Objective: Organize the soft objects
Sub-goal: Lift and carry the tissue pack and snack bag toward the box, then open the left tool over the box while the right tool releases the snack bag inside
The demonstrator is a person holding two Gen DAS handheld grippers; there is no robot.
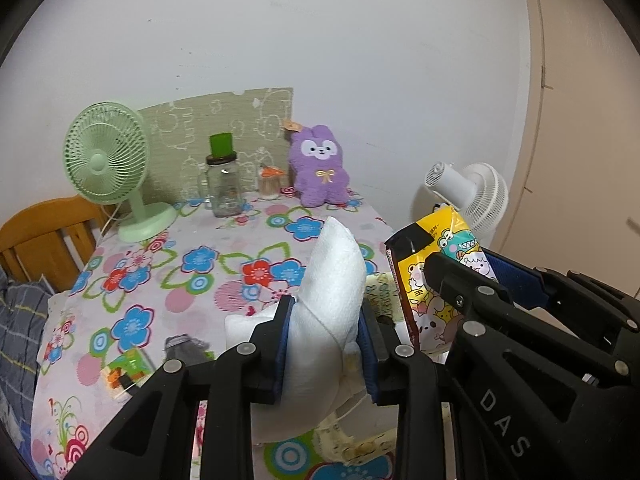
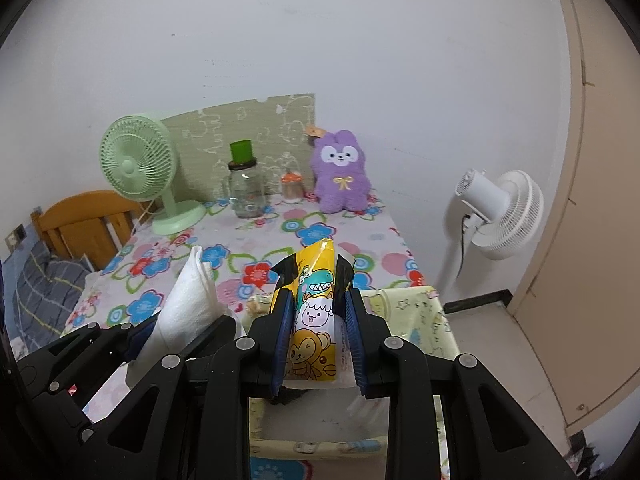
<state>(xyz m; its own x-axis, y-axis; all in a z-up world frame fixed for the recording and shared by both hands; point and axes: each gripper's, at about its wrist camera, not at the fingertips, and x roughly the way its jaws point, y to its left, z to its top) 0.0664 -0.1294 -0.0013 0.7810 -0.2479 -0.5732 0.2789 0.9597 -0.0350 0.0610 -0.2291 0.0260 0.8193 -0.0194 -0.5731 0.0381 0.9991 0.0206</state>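
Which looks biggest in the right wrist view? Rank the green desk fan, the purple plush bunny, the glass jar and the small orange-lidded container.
1. green desk fan
2. purple plush bunny
3. glass jar
4. small orange-lidded container

All stand in the table's far row, so nearness hardly skews this.

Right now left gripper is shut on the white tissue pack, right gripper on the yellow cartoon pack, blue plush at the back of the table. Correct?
One error: the plush is purple, not blue, as the right wrist view shows. The rest holds: left gripper is shut on the white tissue pack, right gripper on the yellow cartoon pack.
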